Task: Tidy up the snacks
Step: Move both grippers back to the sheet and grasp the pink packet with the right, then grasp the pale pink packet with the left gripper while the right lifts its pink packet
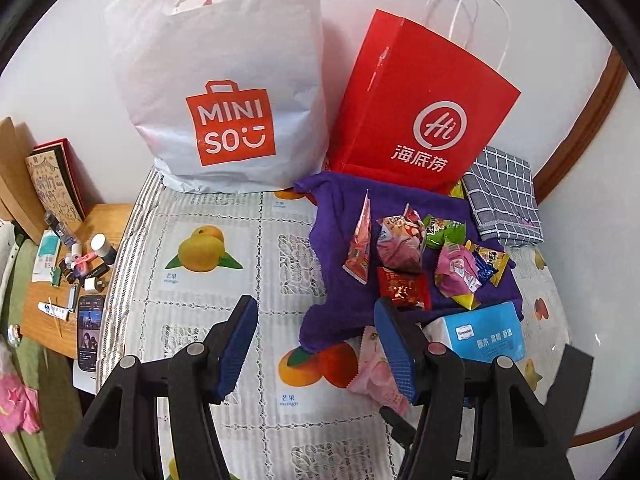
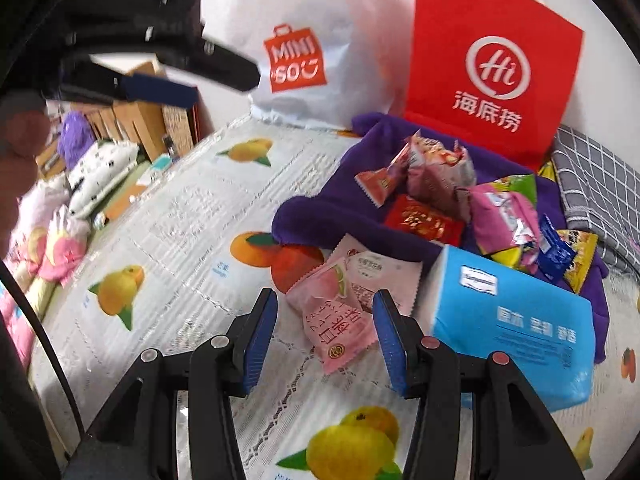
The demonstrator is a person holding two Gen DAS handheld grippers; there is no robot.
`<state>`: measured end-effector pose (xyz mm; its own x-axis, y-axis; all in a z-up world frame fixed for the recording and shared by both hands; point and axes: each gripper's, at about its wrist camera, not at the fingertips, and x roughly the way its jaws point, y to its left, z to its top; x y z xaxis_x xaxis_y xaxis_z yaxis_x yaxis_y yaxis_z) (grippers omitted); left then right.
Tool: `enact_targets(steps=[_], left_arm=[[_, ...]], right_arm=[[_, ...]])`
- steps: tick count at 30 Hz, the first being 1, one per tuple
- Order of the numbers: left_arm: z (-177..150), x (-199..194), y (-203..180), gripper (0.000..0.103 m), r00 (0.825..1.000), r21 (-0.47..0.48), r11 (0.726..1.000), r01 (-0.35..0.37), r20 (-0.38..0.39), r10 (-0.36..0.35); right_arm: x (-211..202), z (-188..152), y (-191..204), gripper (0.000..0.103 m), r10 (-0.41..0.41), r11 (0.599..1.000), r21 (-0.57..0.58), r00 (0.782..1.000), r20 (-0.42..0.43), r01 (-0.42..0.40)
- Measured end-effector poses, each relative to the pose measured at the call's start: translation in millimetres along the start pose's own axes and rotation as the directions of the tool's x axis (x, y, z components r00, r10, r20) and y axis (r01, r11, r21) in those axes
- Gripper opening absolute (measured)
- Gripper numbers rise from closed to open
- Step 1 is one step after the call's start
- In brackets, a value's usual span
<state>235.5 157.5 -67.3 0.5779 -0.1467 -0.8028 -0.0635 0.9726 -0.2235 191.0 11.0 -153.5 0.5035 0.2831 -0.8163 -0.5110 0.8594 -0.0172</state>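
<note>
Between the right gripper's (image 2: pixel 326 334) parted blue pads lies a pink snack packet (image 2: pixel 338 316), flat on the fruit-print tablecloth (image 2: pixel 160 240); neither pad presses on it. A second pale packet (image 2: pixel 380 272) sits just behind it. Beside the pink packet to the right stands a blue tissue pack (image 2: pixel 516 320). Beyond it, more wrapped snacks (image 2: pixel 460 200) are heaped on a purple cloth (image 2: pixel 320 208). Farther back stand a red paper bag (image 2: pixel 492 60) and a white plastic bag (image 2: pixel 304 40). Left of the pink packet, the left gripper (image 1: pixel 316 348) hovers half open, holding nothing.
</note>
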Motion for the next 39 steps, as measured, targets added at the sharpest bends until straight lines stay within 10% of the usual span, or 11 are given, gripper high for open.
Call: enact_targets(steps=[17, 22, 32, 39], left_arm=[[-7.2, 6.4, 13.1, 0.059, 1.0, -0.018, 1.0, 0.004, -0.015, -0.004], [-16.1, 2.8, 9.9, 0.059, 1.0, -0.01, 1.0, -0.011, -0.024, 0.011], [-39.6, -3.8, -4.7, 0.059, 0.998, -0.005, 1.0, -0.029, -0.047, 0.029], [-57.2, 8.6, -32.1, 0.059, 0.996, 0.034, 0.999, -0.014, -0.083, 0.017]], right_arm=[[38.3, -7.3, 23.2, 0.047, -0.125, 0.977, -0.187, 0.988, -0.092, 0.107], [25.1, -10.1, 19.5, 0.022, -0.055, 0.991, -0.126, 0.994, -0.092, 0.043], [-18.5, -45.9, 13.7, 0.019, 0.085, 0.996, -0.028, 0.992, -0.089, -0.088], [-59.4, -89.0, -22.2, 0.019, 0.022, 0.998, 0.061, 0.998, -0.066, -0.018]])
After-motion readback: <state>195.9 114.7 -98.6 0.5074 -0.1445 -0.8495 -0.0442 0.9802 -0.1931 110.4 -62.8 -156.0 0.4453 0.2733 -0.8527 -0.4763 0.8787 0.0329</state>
